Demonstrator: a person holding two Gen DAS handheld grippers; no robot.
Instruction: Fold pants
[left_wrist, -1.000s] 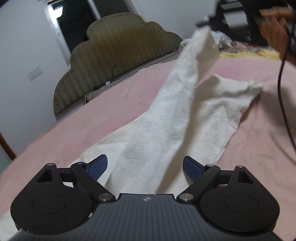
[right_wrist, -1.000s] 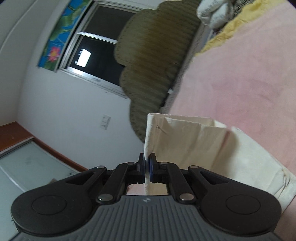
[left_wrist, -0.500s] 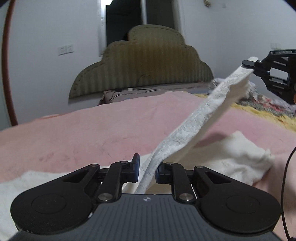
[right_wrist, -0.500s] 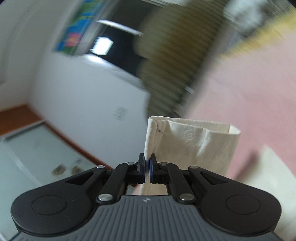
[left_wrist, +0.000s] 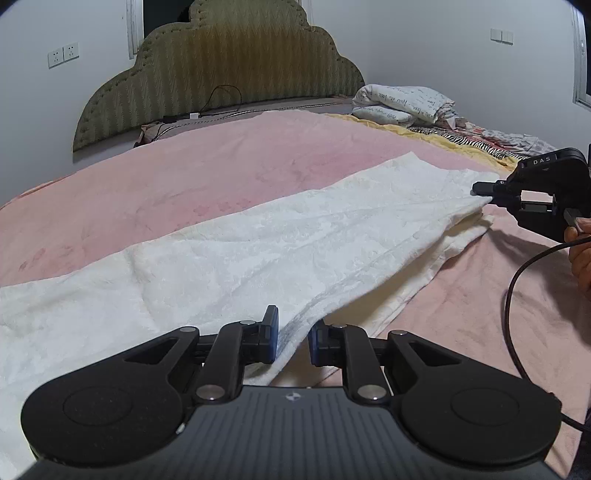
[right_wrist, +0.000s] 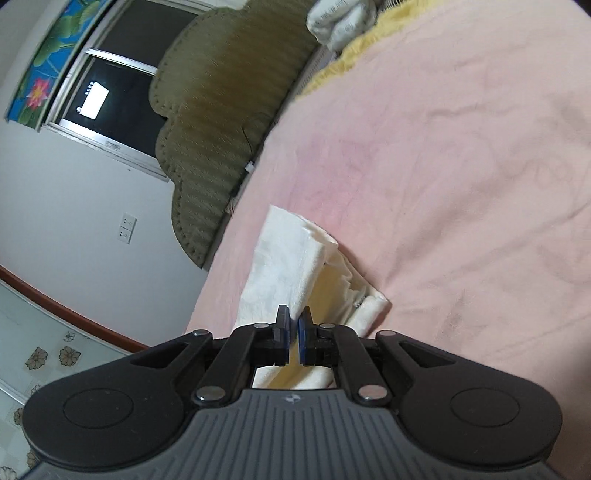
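White textured pants (left_wrist: 258, 240) lie stretched across the pink bed cover (left_wrist: 221, 173), one leg laid over the other. My left gripper (left_wrist: 292, 338) is closed on the near edge of the upper leg, with fabric between its blue pads. My right gripper (left_wrist: 480, 192) holds the far cuff end low over the bed at the right. In the right wrist view the right gripper (right_wrist: 293, 328) is shut on the pants (right_wrist: 288, 266), with the cream lower layer beside them.
An olive padded headboard (left_wrist: 229, 62) stands at the back. Folded bedding (left_wrist: 399, 101) and a striped blanket (left_wrist: 480, 144) lie at the far right. A black cable (left_wrist: 517, 280) runs from the right gripper across the bed. A hand (left_wrist: 580, 251) shows at the right edge.
The raised pant leg has come down from the air and now lies flat over the other leg. The left gripper closed on its near edge; the right gripper lowered with the cuff.
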